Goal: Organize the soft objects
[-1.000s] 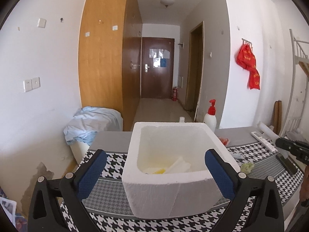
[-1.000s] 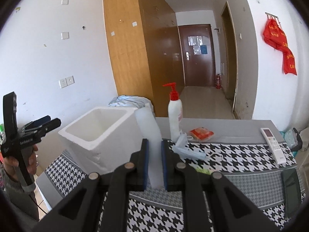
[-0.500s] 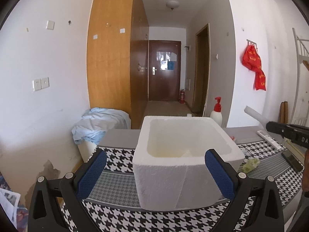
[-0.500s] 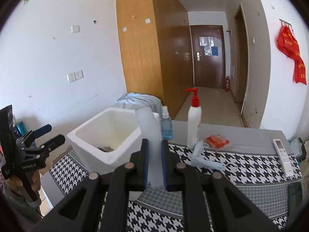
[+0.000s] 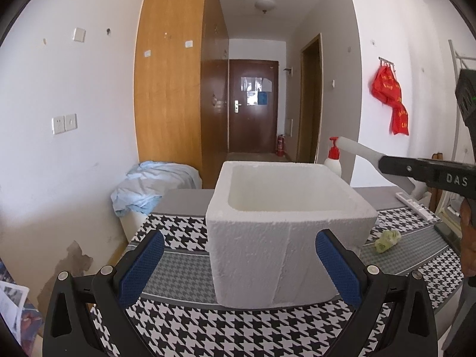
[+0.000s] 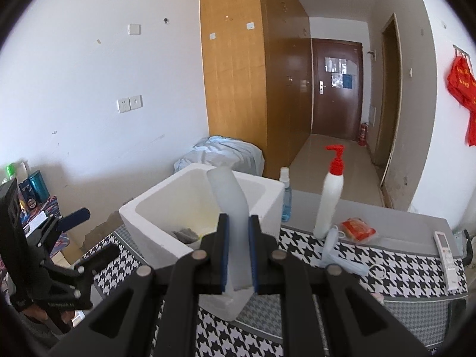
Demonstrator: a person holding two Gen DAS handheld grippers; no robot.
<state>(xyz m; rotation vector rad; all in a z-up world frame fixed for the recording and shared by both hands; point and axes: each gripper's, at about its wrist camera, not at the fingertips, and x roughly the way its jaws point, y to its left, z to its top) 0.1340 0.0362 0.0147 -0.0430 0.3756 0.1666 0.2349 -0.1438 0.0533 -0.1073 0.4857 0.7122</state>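
Table (image 5: pixel 184 270), houndstooth cloth with grey bands, runs across both views.

Foam box (image 5: pixel 285 232), white, open top, sits on the cloth near the table's left end. Inside, seen from the right wrist: a dark scrap and something yellowish at the bottom; too small to identify.

Blue sheet (image 5: pixel 151 184) bundled on a white unit off the table's far left corner, against the wardrobe.

Left gripper (image 5: pixel 238 270): jaws wide apart, nothing between the pads. It is low at the table's near edge, the box straight ahead between its blue fingers (image 5: pixel 139 267).

Right gripper (image 6: pixel 238 255): jaws pressed together on a tube (image 6: pixel 232 208), pale, translucent and soft, clamped at its lower part. The free end bends up and leans over the box's near rim. From the left wrist the tube's tip pokes in from the right, above the box's far right corner.

Pump bottle (image 6: pixel 328 199), white with red head, upright on the grey strip behind the cloth. Spray bottle (image 6: pixel 285 196), clear blue, just beside the box's far corner.

Remote (image 6: pixel 446 255) at the table's right end.

Face mask (image 6: pixel 336 253) lies beside the pump bottle's base; red packet (image 6: pixel 357 229) just right of it.

Green wad (image 5: pixel 386 239) on the cloth, right of the box.
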